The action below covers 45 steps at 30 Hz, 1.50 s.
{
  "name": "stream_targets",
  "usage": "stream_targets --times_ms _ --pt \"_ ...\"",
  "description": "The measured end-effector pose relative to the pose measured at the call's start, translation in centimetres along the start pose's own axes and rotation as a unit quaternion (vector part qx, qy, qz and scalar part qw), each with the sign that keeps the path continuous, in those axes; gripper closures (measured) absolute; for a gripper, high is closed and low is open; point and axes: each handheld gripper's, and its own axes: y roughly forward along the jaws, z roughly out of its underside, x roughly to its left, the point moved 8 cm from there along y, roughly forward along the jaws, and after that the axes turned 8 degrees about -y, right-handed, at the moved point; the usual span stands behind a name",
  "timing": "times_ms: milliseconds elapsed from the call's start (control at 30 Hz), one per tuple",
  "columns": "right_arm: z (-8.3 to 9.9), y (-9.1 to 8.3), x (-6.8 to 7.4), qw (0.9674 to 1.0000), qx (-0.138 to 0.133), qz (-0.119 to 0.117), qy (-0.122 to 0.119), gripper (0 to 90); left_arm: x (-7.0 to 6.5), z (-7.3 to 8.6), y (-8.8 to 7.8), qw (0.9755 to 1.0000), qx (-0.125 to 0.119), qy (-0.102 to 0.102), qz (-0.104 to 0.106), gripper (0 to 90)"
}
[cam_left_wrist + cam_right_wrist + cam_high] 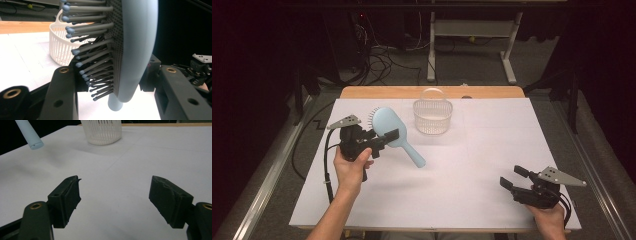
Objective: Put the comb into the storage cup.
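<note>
left claw holding a hairbrush, right claw empty

our left claw (384, 140) is clamped on the head of the blue hairbrush (388, 125), held up over the left of the white sheet (492, 150), handle slanting right and nearer. just beyond to the right stands the white basket (432, 117). our right claw (511, 179) is spread wide on nothing at the near right.

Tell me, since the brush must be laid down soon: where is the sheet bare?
Bare: the wide middle between the left gripper and right gripper, and right of the basket. Crowded: the far left, where hairbrush and basket sit close.
</note>
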Motion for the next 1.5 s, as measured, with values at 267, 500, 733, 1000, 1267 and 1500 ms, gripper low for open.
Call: stream_targets --times_ms 267,500,733,1000,1267,1500 --pt "0.0 0.0 0.1 1.0000 -0.002 0.000 -0.005 25.4 0.0 -0.4 1.2 1.0000 0.009 0.002 -0.002 53.2" --pt "-0.1 0.0 0.2 1.0000 -0.001 0.001 -0.006 25.4 -0.4 -1.1 2.2 0.9999 0.010 0.004 0.004 53.2" --pt "-0.1 0.0 0.2 1.0000 -0.002 0.001 -0.007 25.5 -0.4 -1.5 3.0 0.9998 0.018 0.012 -0.005 53.3" --pt "-0.1 0.1 0.2 1.0000 -0.003 0.000 -0.008 25.6 -0.3 -2.1 3.5 0.9998 0.016 0.010 -0.009 53.2" --pt "-0.1 0.2 0.4 0.9999 -0.001 -0.001 -0.010 25.7 -0.3 -3.0 4.3 0.9998 0.014 0.014 -0.009 53.3" --pt "-0.1 0.1 0.4 0.9999 -0.002 0.000 -0.010 25.7 -0.3 -3.6 4.9 0.9995 0.017 0.020 -0.016 53.2"
